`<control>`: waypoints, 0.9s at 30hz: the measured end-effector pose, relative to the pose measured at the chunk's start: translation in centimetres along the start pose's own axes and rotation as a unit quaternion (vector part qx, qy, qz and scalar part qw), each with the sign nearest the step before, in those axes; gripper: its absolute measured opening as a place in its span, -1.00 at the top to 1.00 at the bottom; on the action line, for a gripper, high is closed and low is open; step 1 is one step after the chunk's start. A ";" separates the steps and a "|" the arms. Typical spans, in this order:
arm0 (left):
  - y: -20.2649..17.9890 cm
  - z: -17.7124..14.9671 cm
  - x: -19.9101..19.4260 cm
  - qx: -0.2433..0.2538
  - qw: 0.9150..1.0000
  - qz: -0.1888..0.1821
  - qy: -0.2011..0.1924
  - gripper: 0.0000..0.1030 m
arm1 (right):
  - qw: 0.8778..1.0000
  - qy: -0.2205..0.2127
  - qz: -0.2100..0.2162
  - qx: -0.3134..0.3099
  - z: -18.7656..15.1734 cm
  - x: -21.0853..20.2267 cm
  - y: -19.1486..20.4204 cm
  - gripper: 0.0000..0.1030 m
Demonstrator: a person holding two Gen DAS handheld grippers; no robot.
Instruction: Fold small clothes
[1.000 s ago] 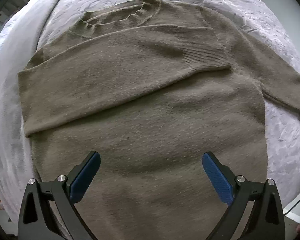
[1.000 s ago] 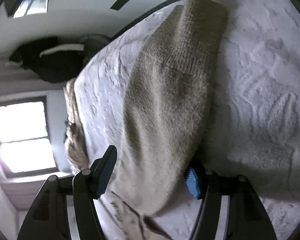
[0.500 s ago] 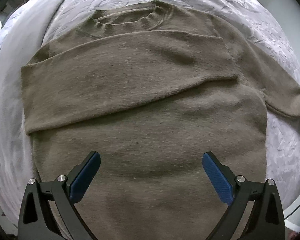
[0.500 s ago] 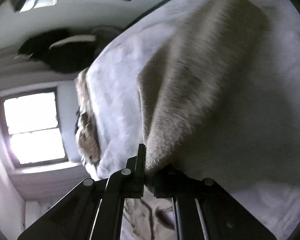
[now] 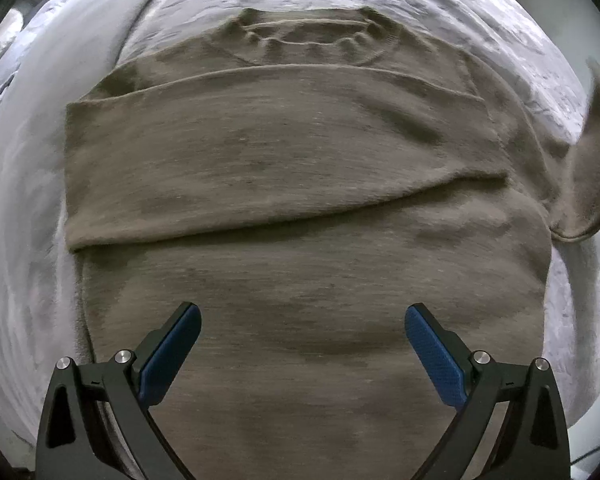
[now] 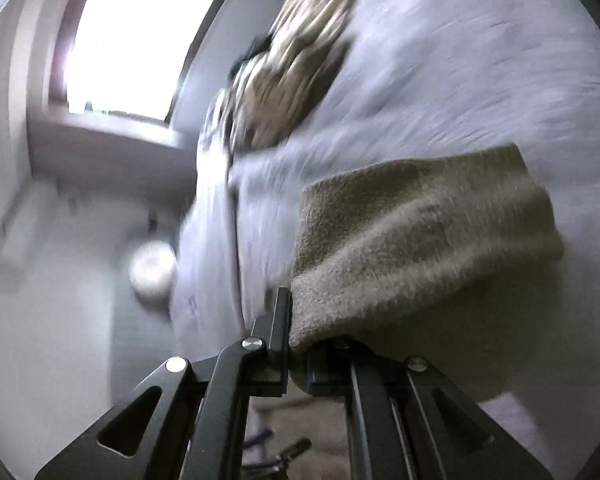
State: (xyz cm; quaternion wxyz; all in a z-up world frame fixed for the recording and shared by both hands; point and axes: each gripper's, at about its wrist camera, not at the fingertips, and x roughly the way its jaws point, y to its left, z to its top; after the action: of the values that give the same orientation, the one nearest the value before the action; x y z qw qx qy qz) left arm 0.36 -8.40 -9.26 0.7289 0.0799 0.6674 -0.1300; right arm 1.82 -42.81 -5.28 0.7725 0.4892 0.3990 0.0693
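The right hand-held gripper (image 6: 290,344) is clamped tight on the end of a sleeve (image 6: 420,248) of the olive-brown sweater (image 5: 300,240), its two black fingers pressed together with the knit pinched between them. The sleeve rises from the jaws and drapes off to the right, lifted above the bed (image 6: 480,60); this view is blurred. In the left wrist view the same sleeve (image 5: 592,152) stands up at the far right edge of the sweater, clear of the cover.

The left hand-held gripper (image 5: 302,336) points down over the near part of the sweater with its jaws spread wide and nothing between them; the blue pads (image 5: 168,356) face each other across bare knit, and whether they touch the fabric I cannot tell.

The sweater lies flat on the bed's pale textured cover (image 5: 40,160), neckline (image 5: 312,32) at the far side and hem towards the near side. Its left sleeve is folded across the chest, forming a broad band from the left edge to near the right shoulder.

In the right wrist view a heap of tan and dark clothes (image 6: 292,72) lies on the far part of the bed, beside a bright window (image 6: 136,36).
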 end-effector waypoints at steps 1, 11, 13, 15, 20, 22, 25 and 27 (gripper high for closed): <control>0.6 0.0 0.0 -0.007 1.000 0.002 -0.001 -0.98 | 1.000 0.021 -0.005 -0.014 -0.7 1.9 0.9 0.87; 7.9 -0.6 0.0 -0.062 0.998 0.020 -0.007 -0.98 | 0.980 0.155 -0.122 -0.032 -6.6 14.8 1.3 0.80; 9.3 -0.8 -0.1 -0.076 0.997 0.019 -0.006 -0.98 | 0.979 0.160 -0.129 -0.015 -7.2 14.6 0.6 0.76; 10.4 -0.7 0.0 -0.085 0.996 0.020 -0.008 -0.98 | 0.981 0.149 -0.125 0.001 -7.2 13.4 0.1 0.35; 14.2 -0.4 0.2 -0.106 0.994 0.024 -0.021 -0.98 | 0.986 0.075 -0.134 0.060 -5.5 10.4 -1.1 -0.18; 14.9 -1.0 -0.3 -0.112 0.993 0.023 -0.030 -0.98 | 0.985 0.052 -0.138 0.089 -4.8 10.1 -1.6 0.42; 17.4 -0.6 -0.8 -0.120 0.992 0.008 -0.039 -0.98 | 0.986 0.048 -0.146 0.057 -3.9 10.9 -0.1 0.86; 19.2 -0.7 -1.5 -0.130 0.990 0.004 -0.049 -0.98 | 0.987 0.066 -0.145 -0.017 -4.0 12.5 2.9 0.86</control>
State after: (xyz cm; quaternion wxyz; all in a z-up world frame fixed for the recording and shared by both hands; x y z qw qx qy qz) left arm 5.29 10.18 -8.94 0.7656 -0.0199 0.6415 -0.0431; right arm 8.30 -32.32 -10.54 0.7543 0.4075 0.5147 -0.0045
